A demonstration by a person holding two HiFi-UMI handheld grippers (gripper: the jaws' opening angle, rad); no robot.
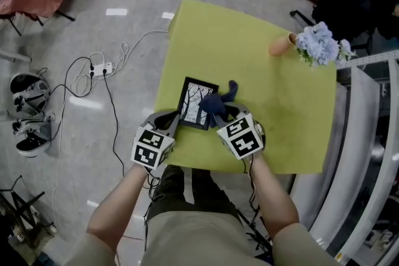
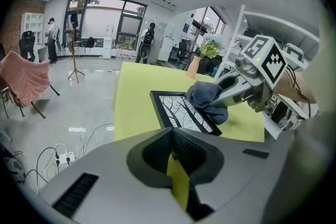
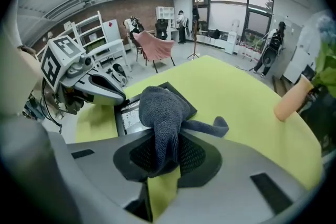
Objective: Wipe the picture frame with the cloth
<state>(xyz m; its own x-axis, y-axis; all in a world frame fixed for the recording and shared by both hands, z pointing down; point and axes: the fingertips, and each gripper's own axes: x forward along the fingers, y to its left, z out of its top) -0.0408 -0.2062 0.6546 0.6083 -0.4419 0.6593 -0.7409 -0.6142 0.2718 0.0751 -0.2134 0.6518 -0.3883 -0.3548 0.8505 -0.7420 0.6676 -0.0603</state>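
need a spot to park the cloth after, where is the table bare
Bare: the far left of the table, beyond the picture frame, and the wide right half between the cloth and the vase with flowers. Crowded: the near edge, where the left gripper and right gripper flank the frame.

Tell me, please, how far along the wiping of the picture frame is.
Done: the cloth is picked up, clamped in the right gripper. In hand: it rests on the right side of the frame, while the left gripper, jaws together and empty, sits at the frame's near left edge. Left: the frame's left part lies uncovered; how much has been wiped cannot be told.
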